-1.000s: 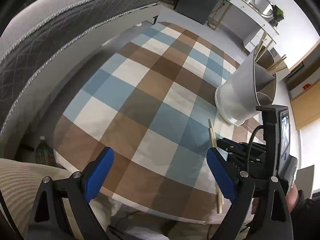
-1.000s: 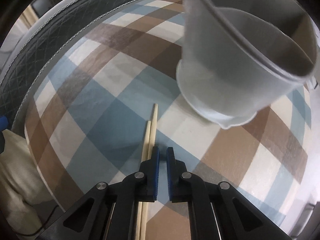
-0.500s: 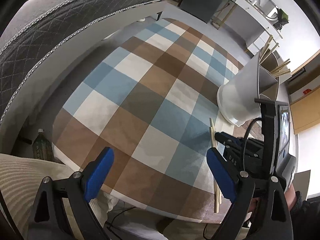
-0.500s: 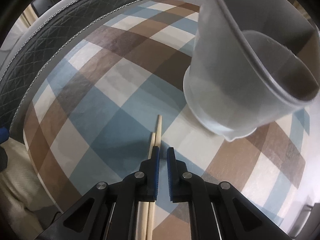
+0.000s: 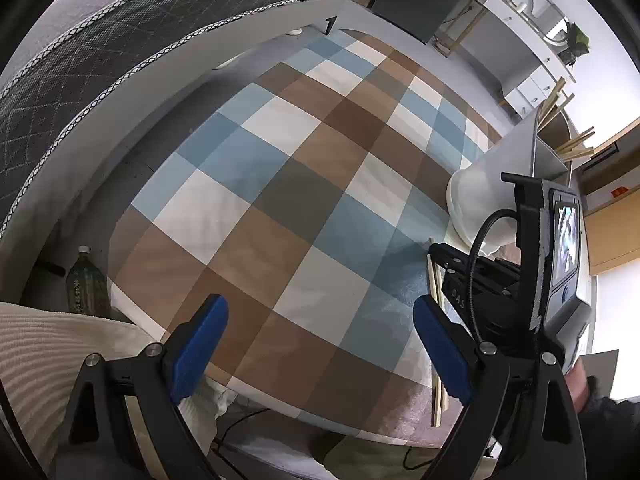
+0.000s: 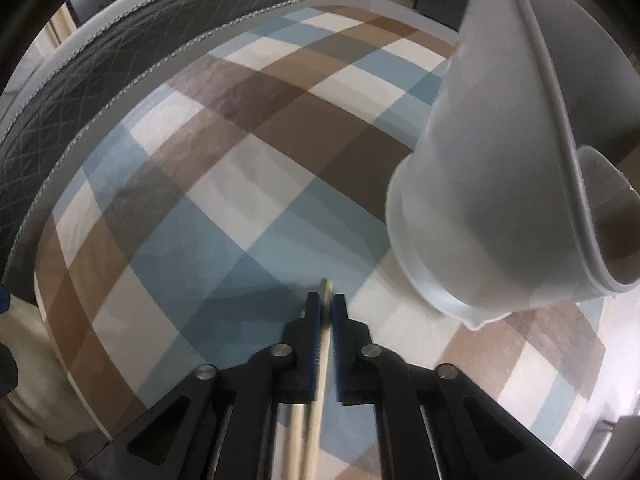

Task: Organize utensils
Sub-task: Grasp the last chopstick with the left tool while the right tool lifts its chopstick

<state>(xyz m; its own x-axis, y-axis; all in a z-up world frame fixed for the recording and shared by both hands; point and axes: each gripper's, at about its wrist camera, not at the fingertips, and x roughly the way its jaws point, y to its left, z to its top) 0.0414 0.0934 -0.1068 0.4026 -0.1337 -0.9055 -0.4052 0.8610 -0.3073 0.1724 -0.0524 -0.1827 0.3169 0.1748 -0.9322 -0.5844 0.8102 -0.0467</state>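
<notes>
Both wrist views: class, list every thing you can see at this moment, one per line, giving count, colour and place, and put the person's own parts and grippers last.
Tablecloth: one, blue, brown and white checks, covers the table.
Utensil holder: one, white, divided inside, stands at the cloth's right side.
Chopsticks on the cloth: two, pale wood, side by side near the holder's base.
Chopsticks in the holder: several, pale wood, tips above the rim.
Bottle: one, green, on the floor left of the table.
Mattress: one, grey quilted, behind the table.
Shelf unit: one, white, far right.
Left gripper: black, blue pads, open over the cloth.
Right gripper: black, blue pads, shut on one chopstick.
</notes>
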